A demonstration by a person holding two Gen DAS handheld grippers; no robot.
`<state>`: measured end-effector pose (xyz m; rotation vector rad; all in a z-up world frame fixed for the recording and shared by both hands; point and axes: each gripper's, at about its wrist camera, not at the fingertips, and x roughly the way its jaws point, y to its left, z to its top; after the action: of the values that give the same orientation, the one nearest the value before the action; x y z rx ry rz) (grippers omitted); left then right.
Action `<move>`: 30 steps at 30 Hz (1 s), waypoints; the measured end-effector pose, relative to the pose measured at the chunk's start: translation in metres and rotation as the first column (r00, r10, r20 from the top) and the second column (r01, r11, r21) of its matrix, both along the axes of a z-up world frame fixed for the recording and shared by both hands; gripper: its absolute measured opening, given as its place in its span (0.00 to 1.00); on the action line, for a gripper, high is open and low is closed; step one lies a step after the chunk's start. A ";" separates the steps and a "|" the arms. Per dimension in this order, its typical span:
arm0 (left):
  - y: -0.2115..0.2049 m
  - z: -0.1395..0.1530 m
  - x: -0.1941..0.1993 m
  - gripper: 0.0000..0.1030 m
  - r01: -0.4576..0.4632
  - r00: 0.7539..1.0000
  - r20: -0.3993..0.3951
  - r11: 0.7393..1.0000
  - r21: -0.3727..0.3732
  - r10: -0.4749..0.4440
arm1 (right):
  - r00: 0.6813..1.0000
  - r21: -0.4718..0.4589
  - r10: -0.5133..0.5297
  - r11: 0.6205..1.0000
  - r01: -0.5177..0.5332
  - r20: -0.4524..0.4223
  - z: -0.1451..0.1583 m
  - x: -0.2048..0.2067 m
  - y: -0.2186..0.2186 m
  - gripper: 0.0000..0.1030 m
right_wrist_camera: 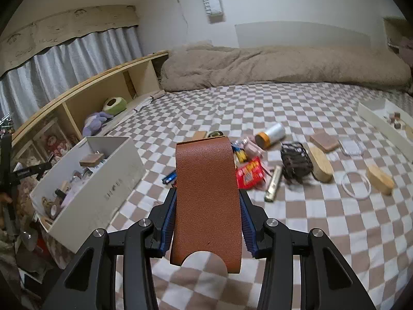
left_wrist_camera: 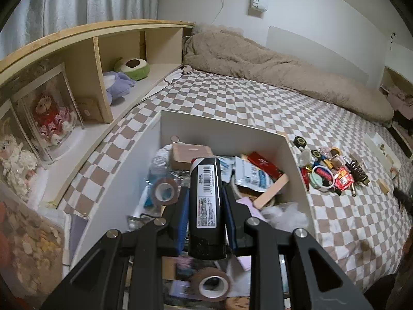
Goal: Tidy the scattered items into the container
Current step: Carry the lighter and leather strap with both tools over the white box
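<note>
Brown-and-white checkered bed sheet [right_wrist_camera: 296, 219], beige duvet [right_wrist_camera: 284, 64] behind. Left gripper [left_wrist_camera: 205, 193] clamps a black barcoded tube [left_wrist_camera: 205, 201] over the white box [left_wrist_camera: 227, 129] (pretty full); right gripper [right_wrist_camera: 206, 206] grips a tan leather sleeve [right_wrist_camera: 206, 201].

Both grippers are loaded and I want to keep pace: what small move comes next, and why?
Probably open the left gripper and drop the black tube: it already hangs over the open white box, above the tape rolls and packets inside. The right gripper holds a brown leather piece above the bedsheet, beside the box, so it goes second.
</note>
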<state>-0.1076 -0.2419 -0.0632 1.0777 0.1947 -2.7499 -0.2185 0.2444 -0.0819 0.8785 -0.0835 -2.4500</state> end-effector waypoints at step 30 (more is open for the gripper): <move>-0.058 -0.038 -0.011 0.25 0.054 0.986 0.163 0.981 -0.188 -0.023 | 0.914 -0.023 0.405 0.914 -0.405 0.003 0.099 0.003 -0.213 0.44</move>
<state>-0.1182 -0.2995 -0.1013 1.2517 -0.1123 -2.6318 -0.2158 0.0316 0.0169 0.8040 0.0646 -2.0534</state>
